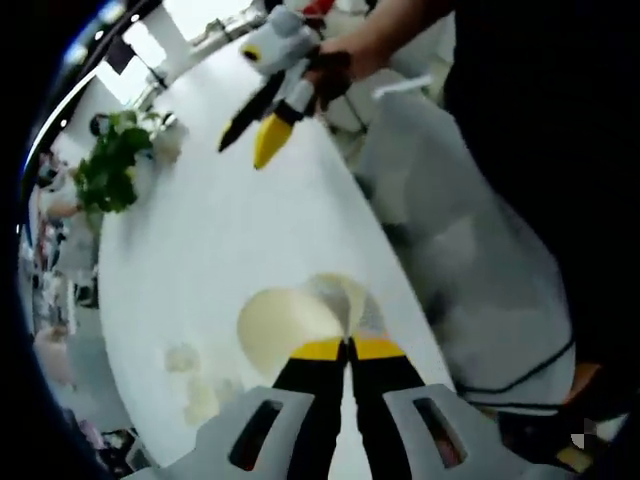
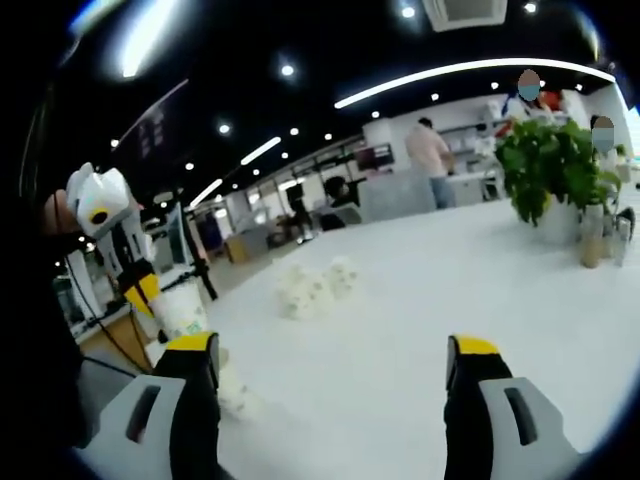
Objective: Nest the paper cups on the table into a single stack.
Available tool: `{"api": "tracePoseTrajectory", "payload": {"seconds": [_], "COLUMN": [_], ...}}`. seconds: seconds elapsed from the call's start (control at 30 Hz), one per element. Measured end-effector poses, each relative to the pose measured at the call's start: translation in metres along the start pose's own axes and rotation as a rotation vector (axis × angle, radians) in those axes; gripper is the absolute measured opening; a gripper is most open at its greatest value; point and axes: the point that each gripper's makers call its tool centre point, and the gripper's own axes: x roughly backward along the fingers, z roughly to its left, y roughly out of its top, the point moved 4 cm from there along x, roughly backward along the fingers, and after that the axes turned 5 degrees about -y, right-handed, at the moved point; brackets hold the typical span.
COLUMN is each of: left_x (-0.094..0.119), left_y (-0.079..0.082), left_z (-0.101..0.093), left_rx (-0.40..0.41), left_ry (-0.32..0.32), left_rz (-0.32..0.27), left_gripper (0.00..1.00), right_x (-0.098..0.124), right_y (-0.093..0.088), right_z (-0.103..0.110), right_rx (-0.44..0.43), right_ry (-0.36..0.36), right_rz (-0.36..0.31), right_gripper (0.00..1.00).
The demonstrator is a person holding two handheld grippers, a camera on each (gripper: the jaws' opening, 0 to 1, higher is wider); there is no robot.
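Note:
A cream paper cup (image 1: 285, 325) lies sideways between my left gripper's (image 1: 350, 348) yellow tips, its mouth turned to the left; the jaws are shut on its wall. In the right gripper view that cup (image 2: 182, 308) hangs under the left gripper (image 2: 150, 295), just above the white table (image 2: 420, 290). My right gripper (image 2: 332, 348) stands wide open with nothing between its jaws. From the left gripper view it hovers over the far end of the table (image 1: 230, 230), the right gripper (image 1: 245, 152) held by a hand. Pale lumpy things (image 2: 300, 290), blurred, sit mid-table.
A leafy potted plant (image 2: 550, 170) stands at the table's far side, plant (image 1: 110, 170) also by the edge. The same pale lumps (image 1: 195, 385) rest left of my left jaws. The person's dark clothing (image 1: 540, 150) is along the table's right edge. People stand far back.

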Motion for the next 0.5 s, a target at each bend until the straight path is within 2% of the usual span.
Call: {"api": "tracePoseTrajectory", "payload": {"seconds": [0.3, 0.5], "left_x": [-0.015, -0.024], "left_y": [-0.004, -0.006], "left_z": [-0.001, -0.003], "left_rx": [-0.059, -0.071], "left_ry": [-0.026, -0.045], "left_rz": [0.028, 0.03], "left_gripper": [0.0, 0.0], "right_x": [0.006, 0.009], "right_y": [-0.001, -0.001], "right_z": [-0.003, -0.003], "right_rx": [-0.011, -0.012], "right_ry": [-0.018, -0.023], "right_rz": [0.002, 0.001], "right_gripper": [0.92, 0.92]}}
